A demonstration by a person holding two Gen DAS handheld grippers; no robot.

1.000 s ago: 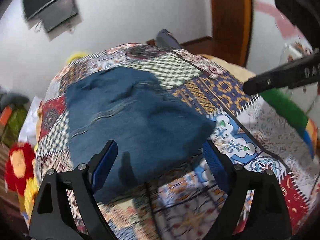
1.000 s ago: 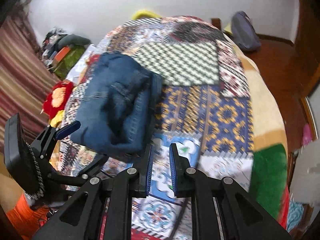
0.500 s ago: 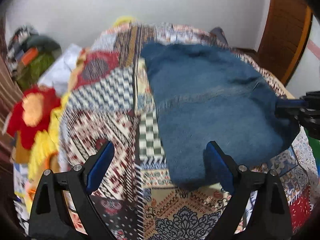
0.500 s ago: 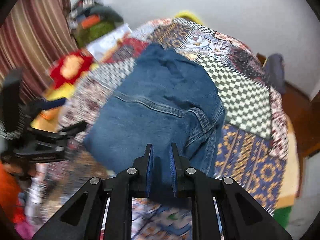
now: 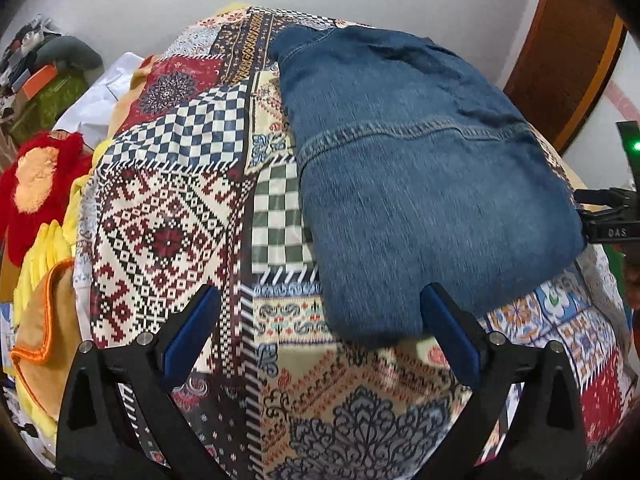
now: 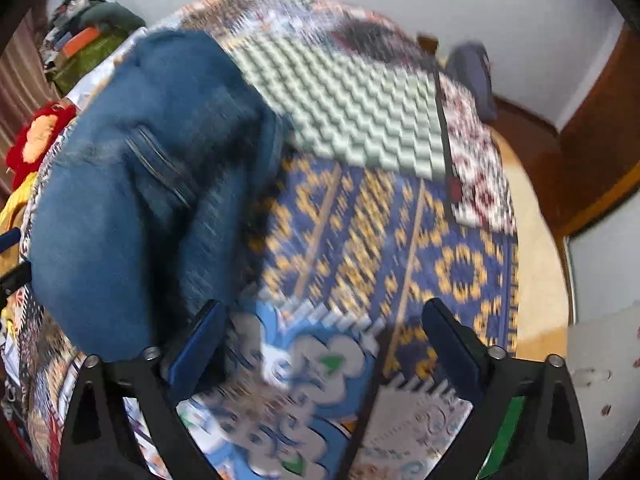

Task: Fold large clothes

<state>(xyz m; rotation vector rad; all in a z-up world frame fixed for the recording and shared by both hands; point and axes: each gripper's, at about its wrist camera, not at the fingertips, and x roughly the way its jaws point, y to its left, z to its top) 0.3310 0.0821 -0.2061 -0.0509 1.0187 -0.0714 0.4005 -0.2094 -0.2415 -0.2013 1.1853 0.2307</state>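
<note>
A folded pair of blue jeans [image 5: 420, 184] lies on the patchwork bedspread [image 5: 168, 224]. In the left wrist view my left gripper [image 5: 320, 332] hangs over the bundle's near left corner; its jaws are opening wide, with bedspread and a bit of denim edge between them, nothing pinched. In the blurred right wrist view the jeans [image 6: 132, 208] lie to the left, and my right gripper [image 6: 322, 336] is over bare bedspread just right of them. Its jaws are opening, nothing between them. Part of the right gripper [image 5: 608, 216] shows at the left view's right edge.
Red and yellow plush items [image 5: 36, 200] and a pile of clothes [image 5: 44, 76] lie off the bed's left side. A wooden door frame [image 5: 560, 52] stands at the right. A dark bag [image 6: 472, 76] sits on the floor past the bed's far end.
My right gripper let go of the jeans and sprang open, dropping to the bedspread right of the bundle. My left gripper swung left round the bundle and opened a little wider.
</note>
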